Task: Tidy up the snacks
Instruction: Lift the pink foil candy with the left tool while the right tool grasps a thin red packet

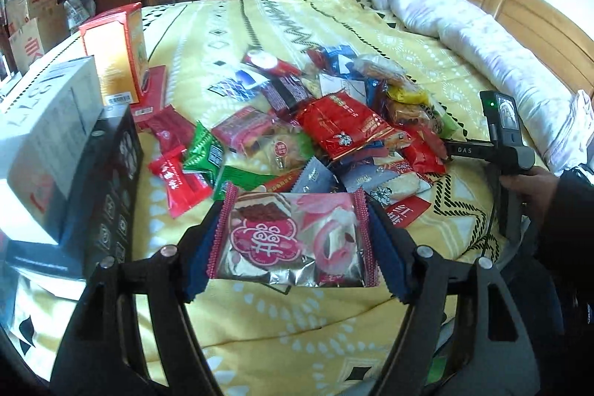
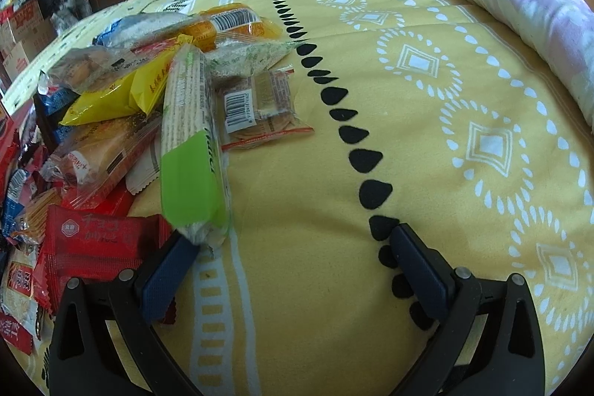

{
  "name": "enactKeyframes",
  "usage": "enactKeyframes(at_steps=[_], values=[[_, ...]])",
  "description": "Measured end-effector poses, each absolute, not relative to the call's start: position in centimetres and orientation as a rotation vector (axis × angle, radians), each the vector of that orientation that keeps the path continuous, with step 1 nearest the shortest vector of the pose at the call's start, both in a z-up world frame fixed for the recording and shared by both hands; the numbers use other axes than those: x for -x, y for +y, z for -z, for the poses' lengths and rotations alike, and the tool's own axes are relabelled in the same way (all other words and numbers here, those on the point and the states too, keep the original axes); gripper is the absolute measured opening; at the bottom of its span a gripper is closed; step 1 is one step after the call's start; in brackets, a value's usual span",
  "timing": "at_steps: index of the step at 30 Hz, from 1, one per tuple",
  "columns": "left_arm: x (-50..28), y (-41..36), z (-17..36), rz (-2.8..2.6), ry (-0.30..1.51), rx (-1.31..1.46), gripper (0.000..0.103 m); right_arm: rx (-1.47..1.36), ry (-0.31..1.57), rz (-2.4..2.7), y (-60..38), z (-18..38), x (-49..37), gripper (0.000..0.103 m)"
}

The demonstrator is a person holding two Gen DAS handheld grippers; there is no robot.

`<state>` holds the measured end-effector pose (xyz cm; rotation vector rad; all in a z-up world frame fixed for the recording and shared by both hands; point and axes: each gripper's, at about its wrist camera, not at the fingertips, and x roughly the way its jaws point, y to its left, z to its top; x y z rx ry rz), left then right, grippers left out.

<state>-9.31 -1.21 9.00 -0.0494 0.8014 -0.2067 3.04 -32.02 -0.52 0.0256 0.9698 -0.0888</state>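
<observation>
While most of the snack pile [image 1: 334,136] lies jumbled on the yellow bedspread [image 1: 297,321], clamped between the pads of the left gripper [image 1: 293,244]: one pink-and-silver snack packet [image 1: 293,240], held by its crimped ends and lifted clear of the heap, near the camera; spread wide and holding nothing, over bare bedspread at the pile's right edge: the right gripper [image 2: 297,266], its left pad touching or nearly touching the end of a green-tipped wafer pack [image 2: 193,151], hard to tell through the lens curve; stacked at the left edge of the bed: several boxes [image 1: 111,51], possibly the sorting spot, contents unseen; judged early in the task; dozens of wrappers still mixed, no tidy groups visible yet, one piece in transit.
</observation>
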Motion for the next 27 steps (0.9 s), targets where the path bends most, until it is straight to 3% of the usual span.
enactKeyframes(at_steps=[9, 15, 21, 23, 25, 27], values=[[9.5, -0.7, -10.0, 0.200, 0.778, 0.060, 0.075, -0.083, 1.031, 0.070, -32.5, -0.3, -3.1, 0.103], [9.5, -0.2, -10.6, 0.191, 0.765, 0.063, 0.075, -0.200, 1.047, -0.080, -30.9, -4.5, -0.1, 0.103], [9.5, 0.6, -11.0, 0.181, 0.758, 0.092, 0.076, 0.109, 0.938, -0.430, -22.0, -9.8, 5.5, 0.101], [9.6, 0.8, -11.2, 0.180, 0.752, 0.099, 0.076, 0.274, 0.899, -0.519, -18.9, -9.9, 7.4, 0.091], [9.7, 1.1, -11.2, 0.178, 0.748, 0.104, 0.076, 0.366, 0.919, -0.636, -16.4, -8.8, 8.6, 0.066], [9.8, 1.3, -11.2, 0.175, 0.750, 0.110, 0.076, 0.473, 0.939, -0.716, -14.4, -7.1, 10.0, 0.065]])
